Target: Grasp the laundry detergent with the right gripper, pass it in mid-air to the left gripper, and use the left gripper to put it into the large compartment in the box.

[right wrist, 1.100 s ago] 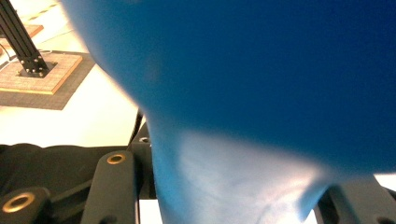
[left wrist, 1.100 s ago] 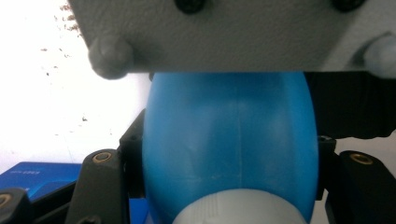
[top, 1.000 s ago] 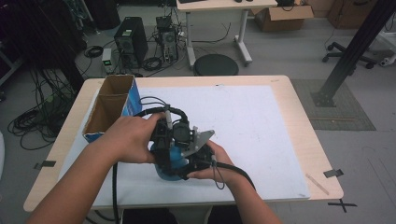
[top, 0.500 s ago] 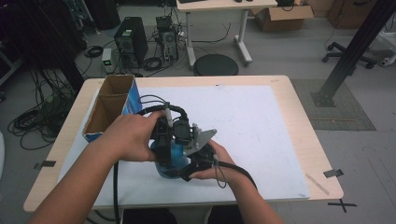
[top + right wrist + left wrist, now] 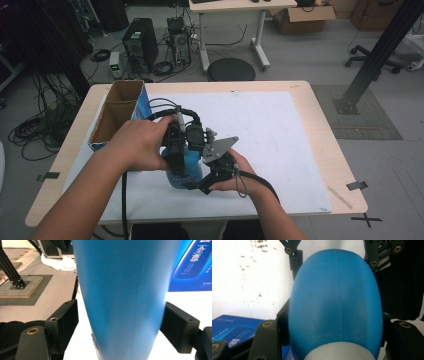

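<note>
A person at a wooden table works a blue bottle between two hand-held grippers, above the near part of the white sheet that covers most of the tabletop. In the high view the left gripper comes down on the bottle from above, the left hand wrapped over its body, while the right gripper meets the bottle low down from the person's right, held in the right hand with its grey three-cornered plate tilted up. The left gripper view looks along the rounded blue body toward a white band, probably the bottle's neck or cap, at the lower edge; the black jaws sit against both flanks of the bottle, clamped on it. In the right gripper view the blue wall rises between two black jaw blocks; the left block looks to stand just off the surface and the right one lies at its edge, so whether this pair is truly gripping cannot be told from the blurred close-up. An open cardboard box with a blue printed side stands at the table's left edge, near the hands.
</note>
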{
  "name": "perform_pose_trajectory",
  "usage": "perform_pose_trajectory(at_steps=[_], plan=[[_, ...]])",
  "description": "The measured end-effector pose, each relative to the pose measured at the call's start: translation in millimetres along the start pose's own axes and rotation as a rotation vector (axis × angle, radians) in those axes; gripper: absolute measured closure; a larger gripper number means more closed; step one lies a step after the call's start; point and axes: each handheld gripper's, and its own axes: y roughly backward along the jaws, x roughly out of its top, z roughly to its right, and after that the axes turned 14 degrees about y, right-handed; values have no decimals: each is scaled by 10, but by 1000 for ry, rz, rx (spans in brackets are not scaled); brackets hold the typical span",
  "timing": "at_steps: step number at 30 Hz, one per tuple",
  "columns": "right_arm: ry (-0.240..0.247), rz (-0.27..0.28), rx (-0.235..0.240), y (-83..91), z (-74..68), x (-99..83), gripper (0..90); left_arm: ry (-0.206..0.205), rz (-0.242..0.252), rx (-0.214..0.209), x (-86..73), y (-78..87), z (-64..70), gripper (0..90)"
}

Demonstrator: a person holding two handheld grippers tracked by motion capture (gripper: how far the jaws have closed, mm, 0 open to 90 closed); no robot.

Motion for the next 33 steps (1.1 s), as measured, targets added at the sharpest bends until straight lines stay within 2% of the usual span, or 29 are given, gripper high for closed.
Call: perform_pose_trajectory(at_steps=[2,4,5,11,13,19,22,27,32,33], plan=[[-4,1,1,6,-1,1,185,2,3,1,-4,8,-2,395],[-15,2,-7,38,9,5,94,13,4,-3,-14,23,-17,395],[-15,2,-7,38,9,5,94,17,5,-6,-19,30,-22,395],[-23,-9,-10,244,24,9,16,108,17,-27,-91,129,-106,393],[-26,-8,-24,371,26,12,15,161,23,-30,-126,170,-156,393],[-40,-51,-84,775,52,-23,8,364,25,-37,-200,323,-334,392],[-52,-82,-121,950,60,-42,6,438,17,-29,-215,397,-403,392],[-59,-141,-147,1138,64,-68,9,567,4,-27,-247,530,-530,392],[-73,-218,-176,1289,100,-107,11,757,19,-64,-347,666,-713,392],[-78,-235,-179,1316,110,-115,11,783,22,-67,-376,692,-752,392]])
